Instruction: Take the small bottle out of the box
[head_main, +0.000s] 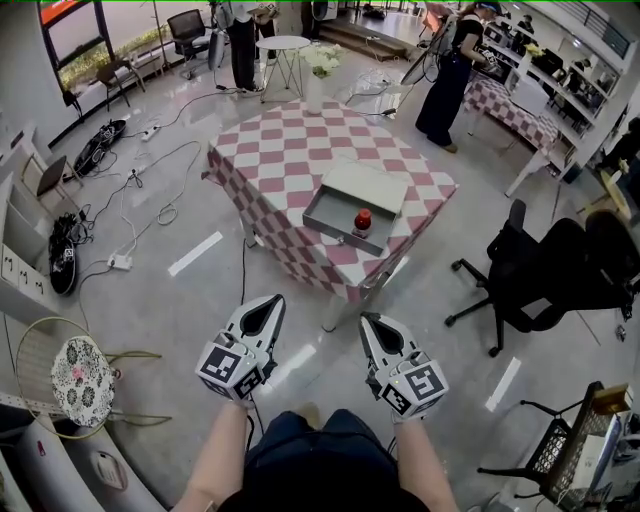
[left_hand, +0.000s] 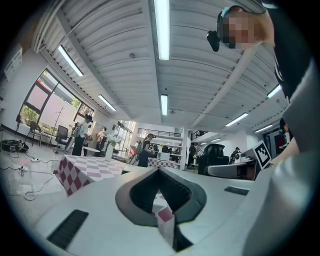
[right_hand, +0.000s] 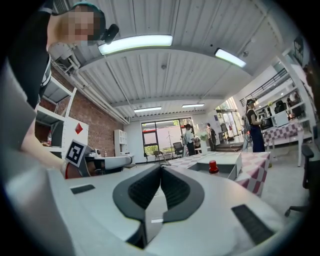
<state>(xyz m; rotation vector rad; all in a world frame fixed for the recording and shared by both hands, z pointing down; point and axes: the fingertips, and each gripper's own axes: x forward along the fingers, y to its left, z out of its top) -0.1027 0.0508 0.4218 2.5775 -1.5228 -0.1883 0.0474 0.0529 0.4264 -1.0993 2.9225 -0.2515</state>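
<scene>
Shut tight on nothing: left gripper (head_main: 270, 303), right gripper (head_main: 369, 322). Well apart from bottle (head_main: 362, 221) in box (head_main: 330, 213) on table (head_main: 290, 160).

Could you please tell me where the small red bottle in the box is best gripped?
Probably grip the small bottle near its top, coming straight down from above. It stands upright, and the walls of the box surround its lower part, so a sideways approach looks blocked.

A square tabletop (head_main: 290, 160) draped in a pink-and-white checked cloth stands on the grey floor (head_main: 180, 300). A shallow grey open box (head_main: 330, 212) lies near its front corner, and a white vase (head_main: 314, 95) stands at its far corner.
</scene>
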